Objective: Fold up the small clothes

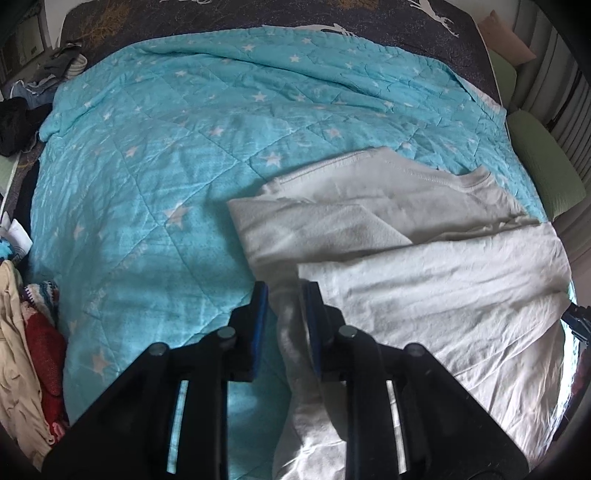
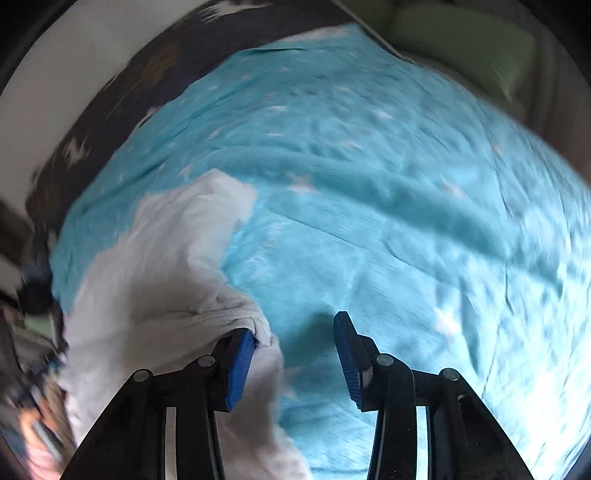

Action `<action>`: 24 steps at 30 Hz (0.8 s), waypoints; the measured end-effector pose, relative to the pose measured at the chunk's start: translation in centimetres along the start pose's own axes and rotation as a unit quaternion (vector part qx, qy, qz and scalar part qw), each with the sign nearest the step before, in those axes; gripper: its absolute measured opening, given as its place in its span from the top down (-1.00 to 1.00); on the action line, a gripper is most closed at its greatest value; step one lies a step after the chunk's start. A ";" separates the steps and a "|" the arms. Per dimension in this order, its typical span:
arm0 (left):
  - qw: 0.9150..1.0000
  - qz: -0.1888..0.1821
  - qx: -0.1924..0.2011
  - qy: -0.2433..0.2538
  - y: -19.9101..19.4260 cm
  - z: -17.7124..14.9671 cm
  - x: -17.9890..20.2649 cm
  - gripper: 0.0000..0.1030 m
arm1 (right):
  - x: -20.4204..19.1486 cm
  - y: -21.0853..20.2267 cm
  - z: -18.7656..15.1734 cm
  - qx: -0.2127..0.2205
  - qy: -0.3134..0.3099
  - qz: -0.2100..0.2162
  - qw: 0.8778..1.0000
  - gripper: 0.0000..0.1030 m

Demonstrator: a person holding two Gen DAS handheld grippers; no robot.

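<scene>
A turquoise quilt with white stars (image 1: 184,147) covers most of a bed, spread flat as the working surface, with a dark bedspread printed with white deer (image 1: 406,22) showing beyond its far edge. On the quilt's right half lies the task's piece, a white garment (image 1: 424,273), partly folded: one panel is turned over the body and a stitched hem runs along its far side. Its near left edge rises in a bunched ridge toward the camera. A pile of other clothes (image 1: 29,350), beige and red among them, waits at the bed's left edge, likely next in line. The left gripper (image 1: 286,291) points steeply down with its blue-padded fingers only a narrow gap apart; the raised white ridge runs between them, though whether the pads pinch it or merely flank it cannot be told. The right gripper (image 2: 293,328), seen through a motion-blurred view, has its fingers about halfway open and holds nothing; its left pad (image 2: 240,362) sits against the garment's bunched edge, seemingly placed to take hold for the next fold.
</scene>
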State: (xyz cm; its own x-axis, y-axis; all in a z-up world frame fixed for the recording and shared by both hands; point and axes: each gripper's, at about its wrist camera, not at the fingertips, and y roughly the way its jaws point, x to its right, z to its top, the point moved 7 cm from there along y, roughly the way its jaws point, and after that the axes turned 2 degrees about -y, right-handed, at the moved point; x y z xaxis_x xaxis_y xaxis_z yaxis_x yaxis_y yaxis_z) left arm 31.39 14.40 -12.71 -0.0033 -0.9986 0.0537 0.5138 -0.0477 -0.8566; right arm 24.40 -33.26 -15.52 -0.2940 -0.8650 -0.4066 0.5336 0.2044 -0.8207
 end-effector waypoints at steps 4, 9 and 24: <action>1.000 0.003 -0.002 -0.010 -0.1 -0.2 -0.8 0.54 | 0.2 -0.5 -0.6 -0.006 -0.012 0.025 1.000 -0.06; 0.999 -0.019 0.009 -0.029 -1.7 -0.1 -1.4 0.51 | -1.2 -3.2 -0.1 0.004 -0.075 -0.001 0.997 -0.10; 1.000 0.029 -0.003 -0.008 2.4 1.0 0.1 -0.30 | -7.6 3.6 4.4 -0.026 -0.092 0.013 0.995 -0.30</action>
State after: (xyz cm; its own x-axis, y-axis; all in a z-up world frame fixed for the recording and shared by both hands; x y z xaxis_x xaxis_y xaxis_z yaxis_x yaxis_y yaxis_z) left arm 33.45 14.22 -14.26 0.0392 -0.9992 0.0119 0.5082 0.0097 -0.8612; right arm 32.05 -27.96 -13.67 -0.1271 -0.9274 -0.3517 0.4961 0.2476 -0.8322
